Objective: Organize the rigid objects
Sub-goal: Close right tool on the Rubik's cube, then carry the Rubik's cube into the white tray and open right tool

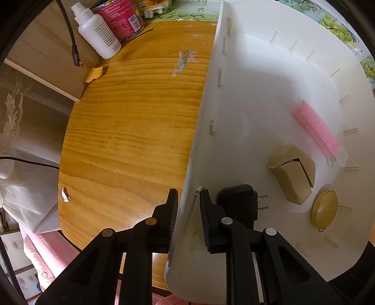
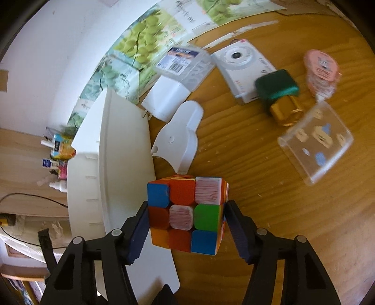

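Observation:
My left gripper [image 1: 187,211] is shut on the near wall of a white plastic bin [image 1: 257,82], one finger outside, one inside. Inside the bin lie a pink hair roller [image 1: 316,132], a beige box [image 1: 293,171], a gold round tin [image 1: 324,208] and a black plug adapter [image 1: 239,199]. My right gripper [image 2: 187,225] is shut on a multicoloured puzzle cube [image 2: 187,213], held above the wooden table beside the bin [image 2: 112,152]. On the table lie a white charger [image 2: 164,96], a white plastic piece [image 2: 180,138], a white camera [image 2: 243,63], a green-capped gold bottle [image 2: 279,96], a clear case [image 2: 316,140] and a pink tape roll [image 2: 321,68].
A white bottle [image 1: 98,32], a red cup [image 1: 119,18], a yellow clip [image 1: 93,74] and a hanging cable [image 1: 75,51] are at the table's far left. A clear labelled box [image 2: 185,61] sits by a green-printed sheet [image 2: 140,42]. Small bottles [image 2: 58,154] stand beyond the bin.

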Action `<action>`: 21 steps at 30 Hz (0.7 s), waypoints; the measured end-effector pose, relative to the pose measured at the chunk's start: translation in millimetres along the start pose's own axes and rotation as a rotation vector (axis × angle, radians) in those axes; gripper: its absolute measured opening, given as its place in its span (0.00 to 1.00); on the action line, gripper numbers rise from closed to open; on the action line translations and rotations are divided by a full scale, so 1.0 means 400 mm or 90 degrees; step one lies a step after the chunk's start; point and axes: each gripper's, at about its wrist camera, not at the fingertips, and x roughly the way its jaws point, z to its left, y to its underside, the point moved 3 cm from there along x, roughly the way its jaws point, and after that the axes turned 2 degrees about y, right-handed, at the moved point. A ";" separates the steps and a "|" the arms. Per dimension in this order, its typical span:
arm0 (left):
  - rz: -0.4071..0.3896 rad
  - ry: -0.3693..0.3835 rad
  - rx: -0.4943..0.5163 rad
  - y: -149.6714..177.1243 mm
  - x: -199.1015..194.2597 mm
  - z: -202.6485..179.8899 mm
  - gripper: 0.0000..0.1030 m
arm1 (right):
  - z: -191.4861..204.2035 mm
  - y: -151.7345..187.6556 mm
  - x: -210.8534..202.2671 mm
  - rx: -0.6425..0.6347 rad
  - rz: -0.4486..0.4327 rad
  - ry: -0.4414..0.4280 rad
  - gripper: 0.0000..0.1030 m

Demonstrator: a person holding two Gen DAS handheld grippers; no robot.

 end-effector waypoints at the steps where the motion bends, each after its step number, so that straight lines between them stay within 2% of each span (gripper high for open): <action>1: 0.000 0.001 0.000 -0.001 0.000 -0.001 0.20 | -0.005 0.003 -0.008 0.006 -0.008 -0.005 0.62; 9: -0.001 0.006 0.005 0.000 0.004 -0.012 0.20 | -0.007 0.012 -0.094 0.011 -0.100 -0.058 0.62; 17: -0.007 0.011 0.006 0.006 -0.002 -0.006 0.20 | 0.049 0.008 -0.187 -0.050 -0.195 -0.148 0.62; 21: -0.009 0.017 -0.003 0.009 -0.012 0.003 0.20 | 0.090 0.007 -0.215 -0.092 -0.219 -0.189 0.62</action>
